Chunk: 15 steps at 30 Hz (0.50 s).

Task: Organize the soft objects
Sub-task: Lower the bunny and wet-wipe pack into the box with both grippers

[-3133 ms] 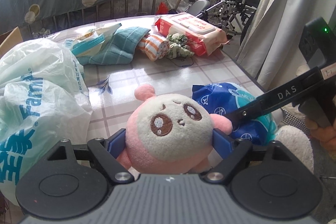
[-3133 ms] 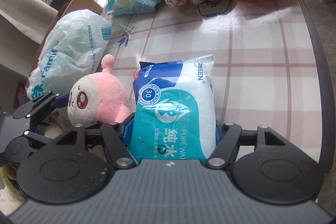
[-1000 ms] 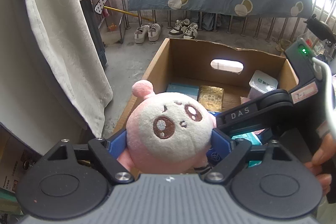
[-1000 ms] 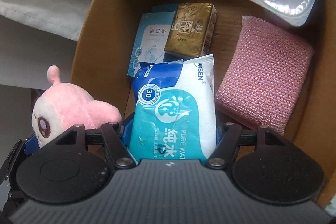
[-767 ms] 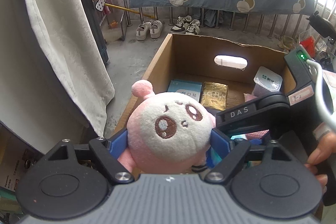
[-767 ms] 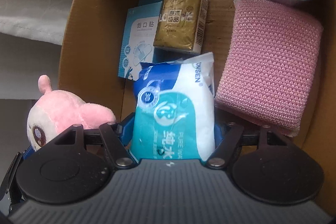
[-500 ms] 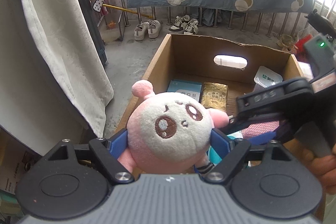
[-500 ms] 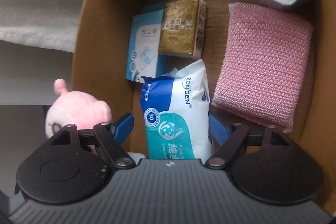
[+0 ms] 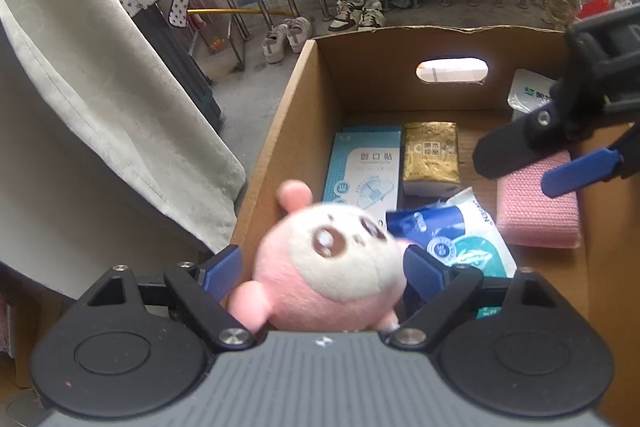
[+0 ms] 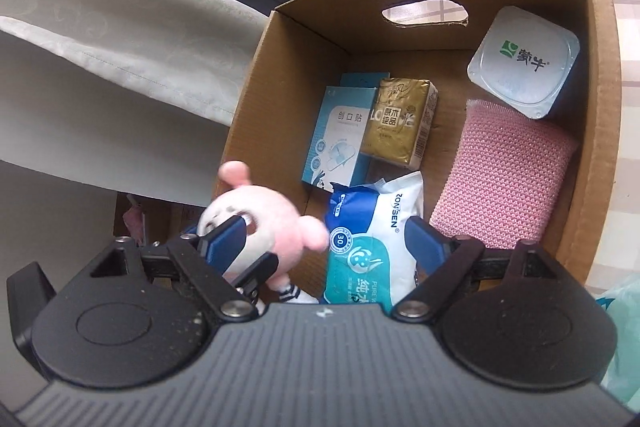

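A pink and cream plush toy [image 9: 328, 259] sits blurred between the fingers of my left gripper [image 9: 324, 267], which is open over the near left corner of a cardboard box [image 9: 288, 115]. The toy also shows in the right wrist view [image 10: 260, 223]. My right gripper [image 10: 328, 243] is open above the box [image 10: 596, 107]; it also shows in the left wrist view [image 9: 548, 163]. A blue and white wet wipes pack [image 10: 372, 239] lies on the box floor below it, free of the fingers. The pack also shows in the left wrist view [image 9: 460, 239].
In the box lie a pink knitted cloth [image 10: 508, 179], a gold tissue pack [image 10: 400, 119], a light blue plaster box [image 10: 340, 143] and a sealed white tub [image 10: 524, 63]. A pale curtain [image 9: 100, 131] hangs left of the box. Shoes [image 9: 288, 35] stand on the floor beyond.
Both grippers have opened. The wipes pack has dropped onto the box floor and my right gripper has lifted away. The plush toy has come loose in my left gripper and is sinking into the box.
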Each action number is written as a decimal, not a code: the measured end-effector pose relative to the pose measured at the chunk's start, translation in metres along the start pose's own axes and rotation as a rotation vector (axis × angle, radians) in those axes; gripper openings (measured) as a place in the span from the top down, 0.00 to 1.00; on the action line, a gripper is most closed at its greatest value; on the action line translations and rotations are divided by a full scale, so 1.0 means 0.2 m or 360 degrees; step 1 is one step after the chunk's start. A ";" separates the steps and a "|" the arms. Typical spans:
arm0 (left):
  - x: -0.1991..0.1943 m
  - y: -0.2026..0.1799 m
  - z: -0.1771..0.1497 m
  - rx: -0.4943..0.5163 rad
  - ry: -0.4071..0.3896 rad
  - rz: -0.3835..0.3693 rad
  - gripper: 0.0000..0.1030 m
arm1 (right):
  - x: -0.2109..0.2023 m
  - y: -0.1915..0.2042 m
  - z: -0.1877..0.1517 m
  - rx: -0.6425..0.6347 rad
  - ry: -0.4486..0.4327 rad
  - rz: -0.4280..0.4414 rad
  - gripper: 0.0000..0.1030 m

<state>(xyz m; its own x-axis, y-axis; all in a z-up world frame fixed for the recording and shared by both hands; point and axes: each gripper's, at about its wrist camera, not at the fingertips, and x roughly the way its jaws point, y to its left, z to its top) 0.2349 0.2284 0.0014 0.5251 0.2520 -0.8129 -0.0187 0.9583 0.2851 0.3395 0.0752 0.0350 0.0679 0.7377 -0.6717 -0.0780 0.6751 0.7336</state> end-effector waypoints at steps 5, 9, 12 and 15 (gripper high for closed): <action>-0.01 0.01 0.02 -0.0064 -0.0041 0.0002 0.11 | 0.09 0.01 0.01 -0.0039 0.0004 0.0018 0.16; -0.05 0.03 0.03 -0.0111 -0.0074 0.0007 0.11 | 0.08 0.03 0.01 -0.0067 -0.0009 0.0059 0.16; -0.12 0.05 0.02 -0.0158 -0.0103 -0.0002 0.11 | 0.04 0.04 0.01 -0.0068 -0.0023 0.0172 0.16; -0.22 0.05 0.01 -0.0216 -0.0134 -0.0025 0.11 | -0.04 0.07 0.01 -0.0056 -0.0054 0.0319 0.16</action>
<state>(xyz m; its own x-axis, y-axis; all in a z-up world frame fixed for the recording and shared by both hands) 0.2133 0.2265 0.0410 0.5954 0.2303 -0.7697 -0.1216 0.9728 0.1970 0.3409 0.0786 0.0502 0.0806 0.8575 -0.5081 -0.1282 0.5144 0.8479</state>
